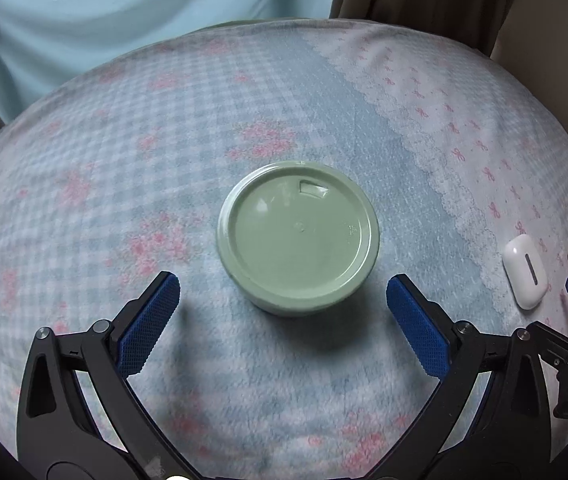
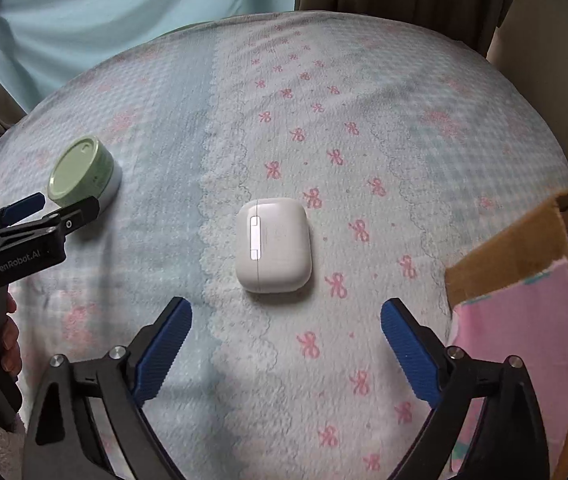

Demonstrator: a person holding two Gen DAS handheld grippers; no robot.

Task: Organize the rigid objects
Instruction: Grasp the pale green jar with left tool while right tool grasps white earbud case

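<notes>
A round pale-green lidded jar (image 1: 298, 236) stands on the fleece blanket just ahead of my left gripper (image 1: 284, 292), which is open and empty with its blue pads either side of it. The jar also shows in the right wrist view (image 2: 80, 174) at the left. A white earbud case (image 2: 273, 244) lies flat just ahead of my right gripper (image 2: 286, 316), which is open and empty. The case also shows in the left wrist view (image 1: 524, 272) at the right edge.
A cardboard box (image 2: 512, 248) lined with pink cloth stands at the right, with things inside. The blue and pink patterned blanket (image 2: 324, 120) covers the bed. Curtains hang behind. The left gripper's body (image 2: 16, 240) sits at the left of the right view.
</notes>
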